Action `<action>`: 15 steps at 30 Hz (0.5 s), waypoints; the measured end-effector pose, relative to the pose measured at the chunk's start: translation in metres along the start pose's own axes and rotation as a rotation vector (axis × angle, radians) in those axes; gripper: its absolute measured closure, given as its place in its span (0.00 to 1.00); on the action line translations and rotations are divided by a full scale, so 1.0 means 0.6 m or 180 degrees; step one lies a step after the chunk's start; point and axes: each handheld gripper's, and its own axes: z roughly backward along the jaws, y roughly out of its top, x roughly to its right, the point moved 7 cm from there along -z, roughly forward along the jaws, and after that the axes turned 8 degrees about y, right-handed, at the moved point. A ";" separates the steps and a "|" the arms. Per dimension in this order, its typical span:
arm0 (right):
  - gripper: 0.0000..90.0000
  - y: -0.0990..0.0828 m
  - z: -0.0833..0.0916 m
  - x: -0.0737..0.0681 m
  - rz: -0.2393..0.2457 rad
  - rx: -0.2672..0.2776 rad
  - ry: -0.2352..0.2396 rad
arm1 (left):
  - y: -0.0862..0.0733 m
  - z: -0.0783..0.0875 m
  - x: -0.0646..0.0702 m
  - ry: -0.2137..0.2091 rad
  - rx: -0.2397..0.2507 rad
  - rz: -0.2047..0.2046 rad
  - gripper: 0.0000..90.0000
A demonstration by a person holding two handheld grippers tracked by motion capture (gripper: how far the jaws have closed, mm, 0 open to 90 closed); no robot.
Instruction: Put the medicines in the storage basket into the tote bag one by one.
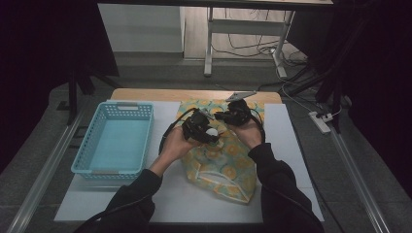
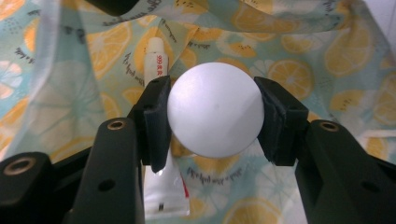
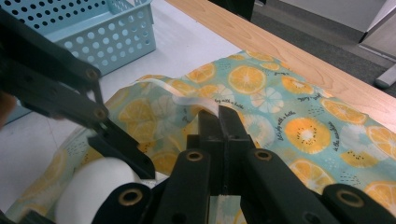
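A: Start big. What's on the table (image 1: 291, 145)?

B: A white mat, a blue basket (image 1: 116, 138) at the left, and a lemon-print bag (image 1: 228, 165) in the middle, lying flat with its mouth held up.

A: Who holds it up?

B: The right gripper (image 3: 219, 119). Its jaws are pinched fully together on the bag's white-edged rim (image 3: 187, 100).

A: And the other one?

B: The left gripper (image 2: 212, 112) has a white ball (image 2: 215, 109) clamped between its pads, about half open, just above the bag's mouth. A small white tube (image 2: 161, 135) lies on the fabric underneath.

A: How would you finish this cleanly?

B: I'd keep the rim lifted, carry the ball straight across, and only let go once it's well over the basket.
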 end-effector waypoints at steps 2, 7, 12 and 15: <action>1.00 -0.001 0.000 0.001 -0.0002 0.0004 -0.0002 | 0.000 -0.011 0.001 0.0014 -0.0036 -0.0015 0.55; 1.00 -0.003 0.000 0.002 -0.0016 0.0001 -0.0005 | 0.003 -0.030 0.000 0.0024 -0.0057 0.0016 0.55; 1.00 -0.005 -0.001 0.003 0.0000 -0.0002 -0.0002 | 0.003 -0.045 -0.003 0.0067 -0.0104 0.0043 0.55; 1.00 -0.007 -0.002 0.003 -0.0014 -0.0015 0.0002 | 0.002 -0.053 -0.004 0.0078 -0.0107 0.0075 0.55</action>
